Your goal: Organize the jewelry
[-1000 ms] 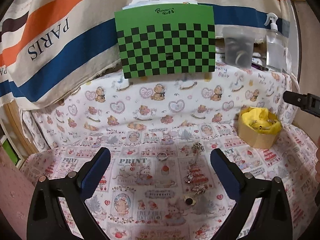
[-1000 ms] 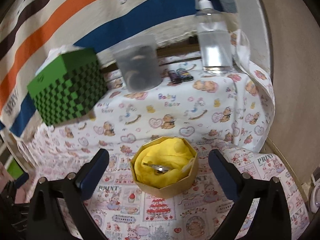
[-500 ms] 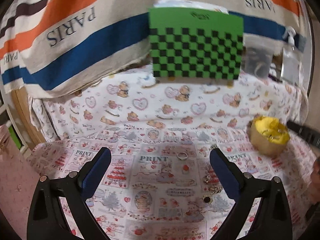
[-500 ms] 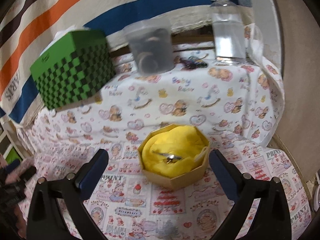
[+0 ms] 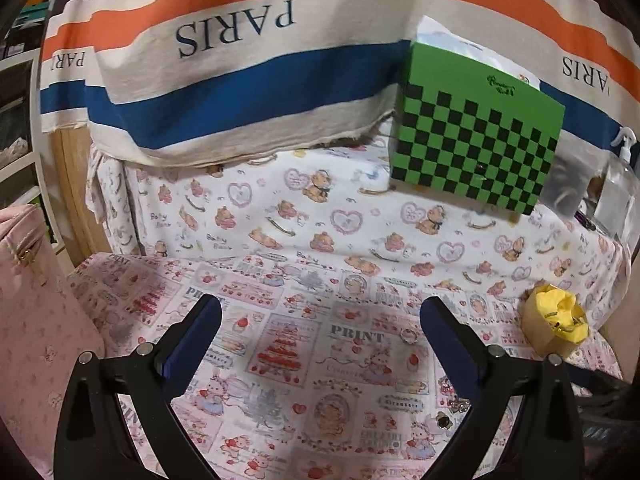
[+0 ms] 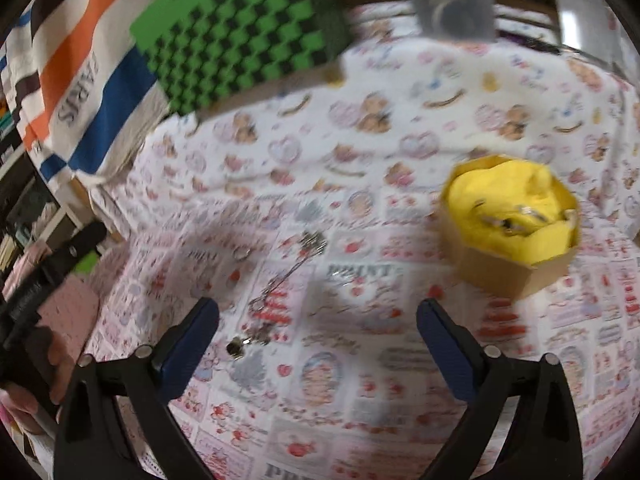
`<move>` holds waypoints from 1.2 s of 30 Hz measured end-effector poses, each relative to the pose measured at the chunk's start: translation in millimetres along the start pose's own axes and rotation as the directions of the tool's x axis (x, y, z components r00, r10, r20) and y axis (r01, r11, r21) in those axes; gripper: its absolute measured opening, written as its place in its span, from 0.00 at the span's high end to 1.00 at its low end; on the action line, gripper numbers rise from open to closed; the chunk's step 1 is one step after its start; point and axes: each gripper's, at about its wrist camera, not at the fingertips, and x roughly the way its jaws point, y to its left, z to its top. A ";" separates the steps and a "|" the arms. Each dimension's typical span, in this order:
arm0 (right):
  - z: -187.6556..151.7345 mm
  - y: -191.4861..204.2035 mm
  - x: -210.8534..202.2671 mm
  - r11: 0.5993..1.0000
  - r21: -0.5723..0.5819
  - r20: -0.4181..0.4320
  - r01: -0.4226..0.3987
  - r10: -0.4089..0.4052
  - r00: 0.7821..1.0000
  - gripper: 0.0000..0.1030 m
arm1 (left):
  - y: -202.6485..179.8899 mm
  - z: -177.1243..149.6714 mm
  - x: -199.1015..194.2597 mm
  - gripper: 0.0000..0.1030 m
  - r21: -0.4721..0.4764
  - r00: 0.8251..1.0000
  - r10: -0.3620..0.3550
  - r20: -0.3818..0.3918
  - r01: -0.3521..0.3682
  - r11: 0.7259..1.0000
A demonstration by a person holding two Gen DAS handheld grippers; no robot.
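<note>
on the desk [image 6: 400, 432], covered with a busy bear-and-strawberry print cloth, the loose jewelry sits left of centre in the right wrist view: a long chain piece [image 6: 286, 276] stretched out with a chunky charm cluster at its far end, a small ring [image 6: 241, 255] just beside it to the left, and a dark round stud-looking bit [image 6: 234, 348] near the chain's close end. the chain's long axis runs diagonally, near-left to far-right, so the charm end points roughly toward the cardboard box [image 6: 508, 268] lined with yellow tissue. that box already has a couple of shiny pieces lying in the tissue, so i'd guess it's the drop-off spot and the padding is there to stop stuff sliding and scratching. right tool [image 6: 318, 312] hangs over the cloth with its blue fingers spread wide and nothing between them, chain just ahead of its left finger. left tool [image 5: 320, 312] is also wide apart and empty, off to the left side, with the ring [image 5: 409, 336] just inside its right finger and the box [image 5: 554, 330] well off to the right. the green checkered box [image 5: 476, 148] and a spray bottle [image 5: 618, 196] sit at the back, out of the way. view's pretty blurry, so can't tell exactly what the charms are.
</note>
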 end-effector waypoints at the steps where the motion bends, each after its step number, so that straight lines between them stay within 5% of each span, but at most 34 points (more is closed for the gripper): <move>1: -0.7 4.6 3.8 1.000 -0.009 -0.009 0.001 -0.001 1.000 0.12 | 0.4 0.0 -0.5 0.04 0.000 1.000 0.006 0.004 -0.006 1.000; 9: -5.0 28.6 34.8 0.998 -0.023 -0.118 -0.060 0.057 0.991 0.57 | 3.1 -2.1 5.9 0.04 -0.013 1.000 0.015 -0.020 -0.015 1.000; 13: -6.9 34.6 43.3 0.998 -0.024 -0.136 -0.065 0.061 0.989 0.65 | 4.6 -2.1 5.7 0.04 -0.017 1.000 0.010 -0.019 -0.010 1.000; 18: -10.7 40.1 46.6 0.997 -0.052 -0.157 -0.066 0.057 0.986 0.89 | 4.9 -2.0 5.4 0.04 -0.027 1.000 0.008 -0.030 -0.009 1.000; 25: -4.5 28.5 23.3 0.996 -0.083 -0.077 -0.011 0.005 0.997 0.94 | -12.3 -10.3 13.6 0.06 0.043 0.998 0.027 -0.063 -0.025 0.999; 29: 1.4 3.0 -1.1 0.997 -0.076 -0.028 0.031 -0.033 0.999 0.94 | -28.9 -19.7 21.9 0.21 0.103 0.990 -0.021 -0.137 0.036 0.994; 33: -0.2 -21.1 -18.6 0.989 -0.097 0.018 0.113 -0.112 0.994 0.94 | -49.3 -36.9 36.9 0.63 0.157 0.959 -0.052 -0.280 0.099 0.983; 36: -2.5 -37.3 -23.9 0.976 -0.132 0.038 0.171 -0.168 0.985 0.94 | -61.3 -47.7 44.1 0.69 0.152 0.929 -0.113 -0.352 0.176 0.972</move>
